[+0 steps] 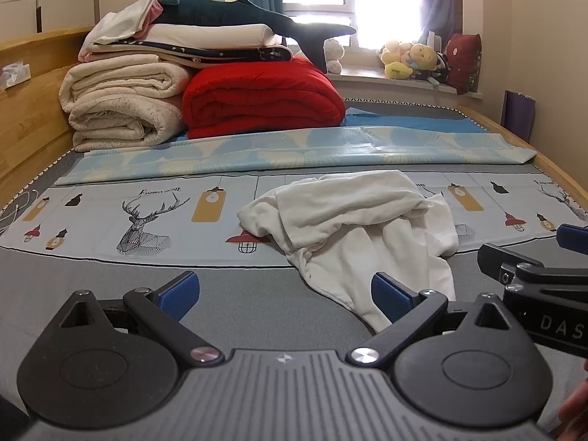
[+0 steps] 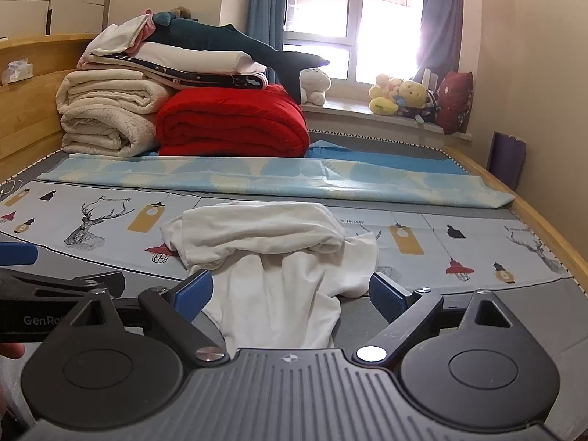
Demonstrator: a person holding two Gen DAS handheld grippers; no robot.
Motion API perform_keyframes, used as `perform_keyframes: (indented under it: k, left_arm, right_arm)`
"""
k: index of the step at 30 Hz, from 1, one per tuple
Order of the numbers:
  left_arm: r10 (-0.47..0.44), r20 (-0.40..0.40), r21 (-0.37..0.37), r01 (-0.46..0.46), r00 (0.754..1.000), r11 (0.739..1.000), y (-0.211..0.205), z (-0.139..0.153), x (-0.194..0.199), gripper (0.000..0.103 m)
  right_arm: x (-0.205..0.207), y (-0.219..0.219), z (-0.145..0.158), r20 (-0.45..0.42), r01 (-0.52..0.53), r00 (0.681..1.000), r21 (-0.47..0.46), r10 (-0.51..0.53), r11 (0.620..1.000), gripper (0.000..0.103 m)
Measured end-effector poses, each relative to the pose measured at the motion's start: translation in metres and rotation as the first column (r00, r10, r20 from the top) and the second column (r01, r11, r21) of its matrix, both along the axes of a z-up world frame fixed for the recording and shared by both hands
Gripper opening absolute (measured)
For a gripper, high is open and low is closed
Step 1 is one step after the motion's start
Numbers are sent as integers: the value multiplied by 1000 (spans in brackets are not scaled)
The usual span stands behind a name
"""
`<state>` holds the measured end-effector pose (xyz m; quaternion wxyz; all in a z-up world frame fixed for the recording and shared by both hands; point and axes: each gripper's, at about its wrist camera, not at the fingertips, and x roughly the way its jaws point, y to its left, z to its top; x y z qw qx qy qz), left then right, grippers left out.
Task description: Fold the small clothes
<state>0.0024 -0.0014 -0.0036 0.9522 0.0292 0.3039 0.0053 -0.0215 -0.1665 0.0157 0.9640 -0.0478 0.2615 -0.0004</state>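
A crumpled white garment (image 1: 352, 231) lies on the bed, partly on the printed sheet (image 1: 110, 213) and partly on the grey mattress (image 1: 239, 294). My left gripper (image 1: 284, 294) stands open over the grey mattress, its right fingertip close to the garment's near edge and nothing between the blue pads. The right gripper's body (image 1: 533, 283) shows at the right edge of the left wrist view. In the right wrist view my right gripper (image 2: 290, 296) is open, its fingers on either side of the white garment (image 2: 272, 257)'s near end, not closed on it. The left gripper's body (image 2: 55, 290) shows at the left.
Folded cream blankets (image 1: 121, 106), a red quilt (image 1: 261, 99) and a plush shark (image 1: 257, 18) are stacked at the bed's far left. A folded blue patterned sheet (image 1: 294, 150) crosses the bed. Stuffed toys (image 1: 415, 58) sit on the windowsill. Wooden bed rails (image 1: 558, 172) run along both sides.
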Motion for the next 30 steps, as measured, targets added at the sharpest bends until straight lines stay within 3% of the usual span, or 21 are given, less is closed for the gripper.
perform_keyframes:
  k: [10,15,16,17,18,19,20,21,23,26,28,30]
  left_arm:
    - [-9,0,1,9,1000,1000,-1,-1,0,101]
    - [-4,-4,4,5,1000,1000,3,-2,1,100]
    - [0,-3,7,0,1000,1000,4,-2,2,97]
    - [4,-4,12,-4,1000,1000,6,-2,3,94]
    - [6,-6,15,-6,1000,1000,8,-3,4,84]
    - [7,-12,13,-6,1000,1000,10,-3,5,69]
    - [5,-22,5,-5,1000,1000,13,-4,7,62]
    - [5,-33,-3,-6,999,1000,15,-5,9,55]
    - [5,-51,-17,-6,999,1000,19,-7,12,53]
    - [1,-57,-26,-3,998,1000,24,-8,14,53]
    - [8,-56,-15,-9,998,1000,26,-8,16,53]
    - [21,-65,-16,-22,998,1000,29,-10,17,53]
  right_arm:
    - [3,-1,0,-2,-3,1000,6,3,1000,92]
    - [5,-14,2,30,11,999,28,-12,1000,85]
    - [7,-22,0,35,19,999,34,-20,999,81]
    - [14,-34,-4,20,48,999,40,-49,998,68]
    - [19,-45,-10,4,64,998,58,-65,996,50]
    - [24,-60,-17,-22,73,997,94,-71,993,42]
    - [33,-75,-29,-62,77,996,137,-70,987,29]
    - [39,-85,-39,-95,87,993,157,-72,984,28]
    - [55,-102,-67,-202,111,977,171,-76,979,29]
    - [79,-114,-111,-415,173,908,259,-52,950,36]
    - [89,-114,-129,-465,192,885,322,-22,927,47]
    - [98,-104,-142,-475,173,880,287,-16,942,52]
